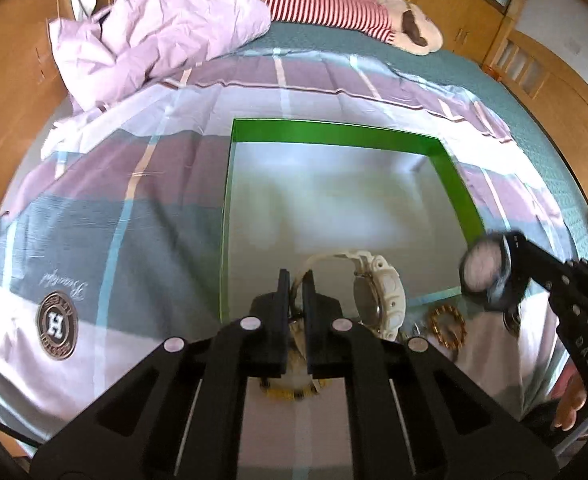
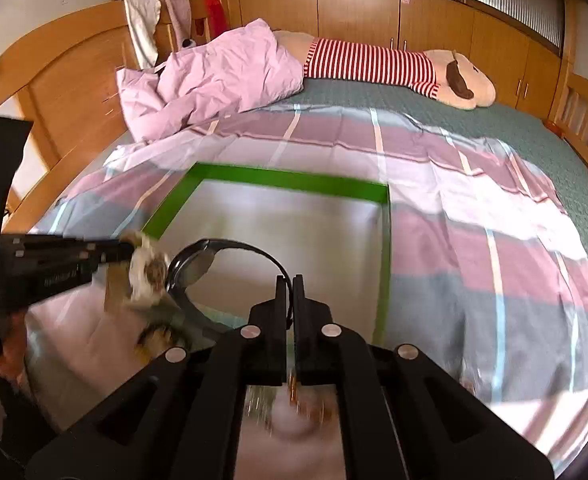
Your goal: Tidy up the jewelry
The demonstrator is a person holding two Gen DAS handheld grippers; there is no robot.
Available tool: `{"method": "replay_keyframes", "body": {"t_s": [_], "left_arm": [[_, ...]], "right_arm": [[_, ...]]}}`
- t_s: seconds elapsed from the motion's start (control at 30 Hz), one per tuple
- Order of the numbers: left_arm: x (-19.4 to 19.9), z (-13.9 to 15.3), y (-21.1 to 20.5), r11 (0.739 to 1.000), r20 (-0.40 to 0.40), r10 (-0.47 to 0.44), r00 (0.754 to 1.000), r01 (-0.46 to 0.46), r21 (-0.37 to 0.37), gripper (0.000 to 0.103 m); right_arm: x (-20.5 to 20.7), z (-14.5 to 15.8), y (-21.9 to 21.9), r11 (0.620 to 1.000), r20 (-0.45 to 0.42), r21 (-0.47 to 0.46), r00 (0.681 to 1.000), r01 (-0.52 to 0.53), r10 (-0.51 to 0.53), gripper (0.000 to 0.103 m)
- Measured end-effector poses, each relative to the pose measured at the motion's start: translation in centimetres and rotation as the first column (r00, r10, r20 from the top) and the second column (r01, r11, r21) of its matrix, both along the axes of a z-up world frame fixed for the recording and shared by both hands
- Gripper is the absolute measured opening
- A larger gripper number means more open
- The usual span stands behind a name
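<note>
My left gripper [image 1: 296,280] is clamped on the strap of the chunky white resin watch [image 1: 378,296], my right gripper [image 2: 293,284] pinched on the thin band of the black watch [image 2: 198,266]; I carry each by its strap so the heavy faces hang clear. Below lies a gold chain bracelet [image 1: 448,326]. Beyond waits the smooth green-edged tray [image 1: 334,132] on the striped quilt [image 1: 134,200].

White watch [image 1: 376,294]: glossy plastic strap and case. Black watch [image 2: 214,264]: smooth, shiny dark strap. Green-rimmed tray [image 1: 334,132]: glossy rim, pale reflective floor. Gold chain [image 1: 448,326]: bright metal links. Bed cover [image 1: 134,184]: soft, creased plaid cloth. Cabinets [image 2: 358,12]: satin wood.
</note>
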State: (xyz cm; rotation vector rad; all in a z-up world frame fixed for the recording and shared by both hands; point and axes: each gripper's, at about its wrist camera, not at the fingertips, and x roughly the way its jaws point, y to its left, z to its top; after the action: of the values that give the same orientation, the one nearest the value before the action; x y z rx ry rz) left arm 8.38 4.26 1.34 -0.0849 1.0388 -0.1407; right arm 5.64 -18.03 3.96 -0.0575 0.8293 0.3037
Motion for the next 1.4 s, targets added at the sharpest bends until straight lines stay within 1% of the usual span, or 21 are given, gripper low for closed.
{"method": "replay_keyframes", "body": {"t_s": [0.1, 0.2, 0.27, 0.33, 0.37, 0.4, 0.43, 0.47, 0.5, 0.53, 0.63, 0.77, 0.87, 0.97, 1.0, 1.07, 1.2, 1.27, 1.33, 1.37, 1.4], "left_arm": [[1.8, -1.3, 0.8, 1.0, -0.023, 0.007, 1.0, -0.007, -0.029, 0.007], [2.9, -1.9, 1.0, 1.0, -0.018, 0.001, 1.0, -0.001, -0.027, 0.007], [3.5, -1.9, 1.2, 0.999, -0.014, 0.006, 1.0, -0.007, -0.054, 0.008], [3.9, -2.0, 1.4, 0.998, -0.007, 0.019, 1.0, -0.02, -0.059, 0.008], [4.0, -2.1, 1.6, 0.998, -0.004, 0.027, 1.0, -0.028, -0.063, 0.009], [4.1, -2.4, 1.8, 0.997, -0.007, 0.038, 0.999, -0.038, -0.073, 0.014], [4.1, -2.8, 2.1, 0.995, -0.022, 0.049, 0.999, -0.051, -0.084, 0.026], [4.0, -3.0, 2.3, 0.994, -0.032, 0.058, 0.998, -0.061, -0.089, 0.034], [3.8, -3.0, 2.4, 0.994, -0.032, 0.064, 0.997, -0.067, -0.092, 0.045], [3.3, -2.6, 2.5, 0.993, -0.02, 0.071, 0.997, -0.072, -0.092, 0.047], [1.3, -1.1, 2.6, 0.993, 0.004, 0.055, 0.998, -0.055, -0.101, 0.047], [-1.3, -0.7, 1.7, 0.998, -0.033, -0.001, 0.999, -0.001, -0.057, 0.047], [-2.4, -1.7, 2.0, 0.999, -0.077, -0.002, 0.997, -0.001, -0.042, 0.047], [-2.9, -3.1, 3.4, 0.997, -0.137, 0.051, 0.989, -0.059, -0.048, 0.049], [-3.1, -3.5, 4.0, 0.995, -0.156, 0.073, 0.985, -0.082, -0.049, 0.049], [-3.5, -4.1, 4.3, 0.994, -0.171, 0.089, 0.981, -0.098, -0.042, 0.049], [-4.1, -4.9, 3.0, 0.998, -0.176, 0.059, 0.983, -0.061, -0.006, 0.049], [-4.4, -5.5, 1.9, 0.999, -0.174, 0.034, 0.984, -0.031, 0.022, 0.05], [-4.4, -6.0, 1.2, 0.999, -0.173, 0.015, 0.985, -0.008, 0.041, 0.052], [-4.4, -6.4, 0.7, 0.999, -0.173, 0.005, 0.985, 0.004, 0.048, 0.053], [-4.4, -6.8, 0.3, 0.998, -0.175, -0.005, 0.985, 0.015, 0.053, 0.055]], "right_arm": [[2.3, -2.2, 0.3, 1.0, -0.009, 0.014, 1.0, 0.023, -0.023, 0.003], [3.2, -4.4, 0.6, 0.999, -0.067, 0.028, 0.997, 0.035, -0.033, 0.003], [3.5, -4.8, 0.5, 0.998, -0.076, 0.031, 0.996, 0.046, -0.044, 0.003], [3.6, -5.0, 0.6, 0.998, -0.067, 0.02, 0.996, 0.054, -0.052, 0.004], [3.5, -5.1, 0.6, 0.998, -0.066, 0.011, 0.996, 0.055, -0.055, 0.006], [3.4, -5.3, 0.5, 0.998, -0.072, 0.002, 0.995, 0.063, -0.063, 0.015], [3.3, -5.4, 0.2, 0.997, -0.081, 0.005, 0.994, 0.073, -0.072, 0.028], [2.9, -5.1, -0.3, 0.996, -0.096, 0.028, 0.992, 0.079, -0.076, 0.035], [2.4, -4.9, -0.7, 0.995, -0.099, 0.049, 0.992, 0.083, -0.078, 0.047], [1.7, -4.3, -1.3, 0.994, -0.093, 0.073, 0.992, 0.087, -0.08, 0.048], [0.0, -3.3, -2.1, 0.994, -0.104, 0.084, 0.993, 0.067, -0.058, 0.048], [-2.1, -3.6, -3.0, 0.993, -0.169, 0.114, 0.986, 0.02, -0.001, 0.048], [-3.0, -5.4, -3.4, 0.996, -0.238, 0.082, 0.971, 0.038, -0.017, 0.048], [-3.1, -8.2, -3.3, 0.997, -0.327, 0.017, 0.943, 0.074, -0.064, 0.048], [-3.0, -8.9, -3.1, 0.997, -0.345, -0.012, 0.936, 0.077, -0.077, 0.048], [-3.0, -9.9, -2.9, 0.995, -0.361, -0.046, 0.928, 0.083, -0.094, 0.048], [-2.7, -10.8, -2.7, 0.994, -0.387, -0.046, 0.916, 0.099, -0.109, 0.048], [-2.7, -10.8, -2.4, 0.994, -0.375, -0.046, 0.921, 0.1, -0.11, 0.048], [-2.8, -10.7, -1.6, 0.996, -0.357, -0.055, 0.93, 0.068, -0.083, 0.048], [-2.9, -10.8, -1.1, 0.997, -0.352, -0.065, 0.934, 0.044, -0.064, 0.046], [-3.1, -10.9, -0.4, 0.997, -0.339, -0.076, 0.94, 0.015, -0.04, 0.031]]}}
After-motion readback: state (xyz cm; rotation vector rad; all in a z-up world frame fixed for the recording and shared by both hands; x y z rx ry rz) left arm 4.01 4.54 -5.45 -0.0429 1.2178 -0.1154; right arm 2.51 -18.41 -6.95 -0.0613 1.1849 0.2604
